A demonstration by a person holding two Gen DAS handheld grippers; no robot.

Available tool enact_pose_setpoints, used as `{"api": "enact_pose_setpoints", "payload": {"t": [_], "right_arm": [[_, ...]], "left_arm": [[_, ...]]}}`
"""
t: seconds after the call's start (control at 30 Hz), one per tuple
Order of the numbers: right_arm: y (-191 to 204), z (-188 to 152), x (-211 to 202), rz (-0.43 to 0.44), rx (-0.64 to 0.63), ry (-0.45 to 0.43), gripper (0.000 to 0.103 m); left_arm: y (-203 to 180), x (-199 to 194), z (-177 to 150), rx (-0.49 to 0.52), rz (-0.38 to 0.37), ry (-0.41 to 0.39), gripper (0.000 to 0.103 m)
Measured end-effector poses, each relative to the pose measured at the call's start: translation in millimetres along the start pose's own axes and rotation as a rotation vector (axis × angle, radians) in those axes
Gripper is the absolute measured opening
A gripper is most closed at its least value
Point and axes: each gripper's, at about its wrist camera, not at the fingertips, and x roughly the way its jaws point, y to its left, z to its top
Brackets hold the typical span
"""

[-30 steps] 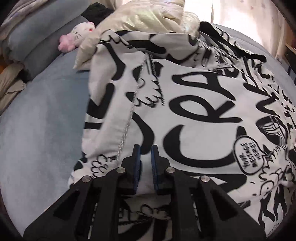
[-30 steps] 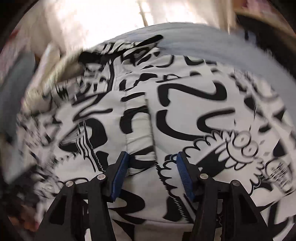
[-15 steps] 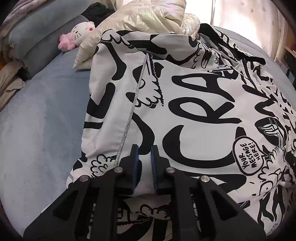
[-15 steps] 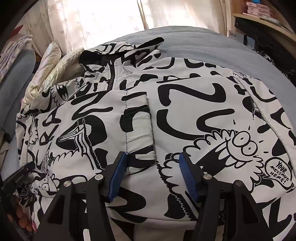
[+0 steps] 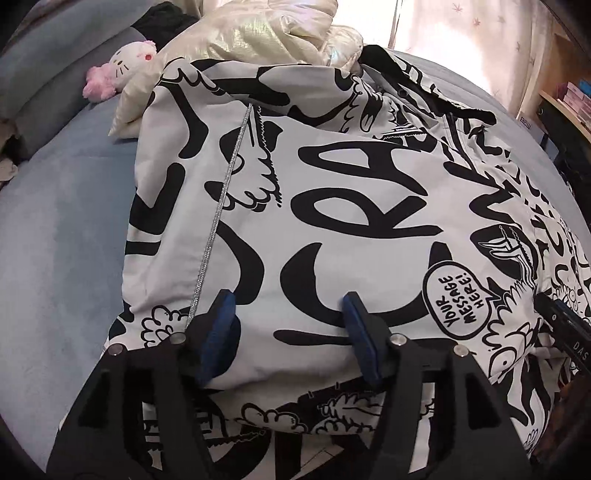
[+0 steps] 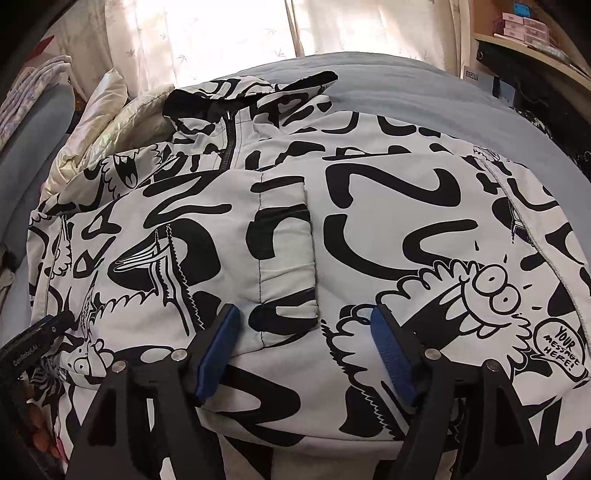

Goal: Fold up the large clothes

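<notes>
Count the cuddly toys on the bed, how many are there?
1. A pink and white plush cat lies on the blue bed beside the shiny cream jacket, past the black-and-white jacket. More could be hidden under the clothes.

Left gripper [image 5: 290,332] — matte black angular arms with triangular cut-outs, silver round screw heads, ribbed blue pads [image 5: 221,334] on fingertips. Right gripper [image 6: 306,345] — same black frame, silver screws, blue textured pads [image 6: 391,354].
</notes>
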Motion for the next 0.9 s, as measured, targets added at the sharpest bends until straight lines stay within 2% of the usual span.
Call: {"api": "enact_pose_setpoints", "payload": {"t": [0.13,0.27,0.47,0.6,0.9], "right_arm": [[0.7,0.2,0.3,0.001,0.0,0.001,0.074],[0.0,0.4,0.0,-0.002,-0.002,0.008,0.074],[-13.3,4.3,-14.9,0.042,0.072,0.051,0.075],[-24.5,-1.9,-52.7,0.075,0.136,0.011,0.075],[-43.4,-38.3,-164.7,0.127,0.107,-0.126,0.075]], "left_arm": [[1.7,-0.4,3.5,-0.011,-0.013,0.017,0.057],[-0.7,-10.9,4.4,-0.011,0.026,0.022,0.057],[6.6,-65.3,-7.2,0.019,0.023,-0.022,0.057],[17.2,-107.1,-20.1,0.04,0.068,-0.063,0.057],[57.9,-176.7,-62.5,-0.011,0.092,-0.072,0.057]]}}
